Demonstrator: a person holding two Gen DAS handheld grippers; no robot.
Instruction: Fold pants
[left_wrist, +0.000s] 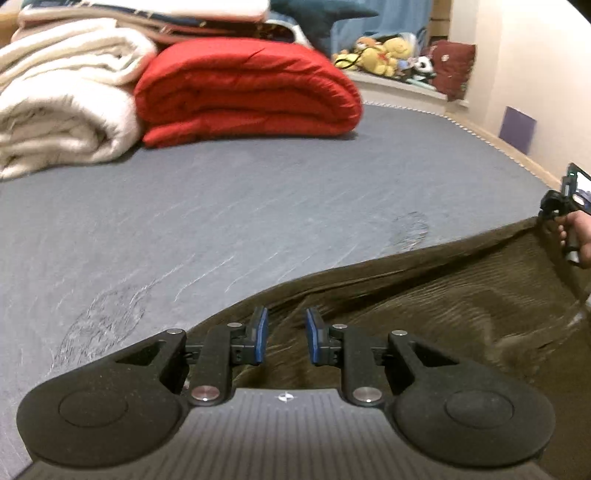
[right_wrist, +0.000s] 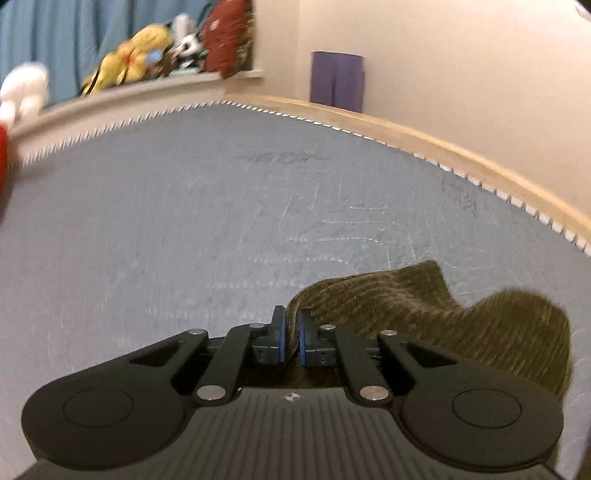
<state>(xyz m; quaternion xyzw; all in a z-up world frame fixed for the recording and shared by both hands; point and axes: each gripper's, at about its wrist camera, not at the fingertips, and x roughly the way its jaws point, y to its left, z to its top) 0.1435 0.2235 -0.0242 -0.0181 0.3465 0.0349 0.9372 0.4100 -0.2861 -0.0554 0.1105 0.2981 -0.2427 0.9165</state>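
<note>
I see olive-brown pants (left_wrist: 443, 314) with a fine ribbed corduroy pattern, lying on a grey-blue bed sheet (left_wrist: 258, 206) marked with pale scuff streaks. My left gripper (left_wrist: 284, 339) is black with blue pads (left_wrist: 261, 338); my right gripper (right_wrist: 291, 339) has the same 2 colours. Behind sit a bright red quilt (left_wrist: 247, 92) and a cream blanket (left_wrist: 62, 103). I make out yellow stuffed toys (left_wrist: 380, 55), a blue curtain (right_wrist: 74, 40), a purple patch (right_wrist: 337, 79) on the beige wall (right_wrist: 461, 74).
</note>
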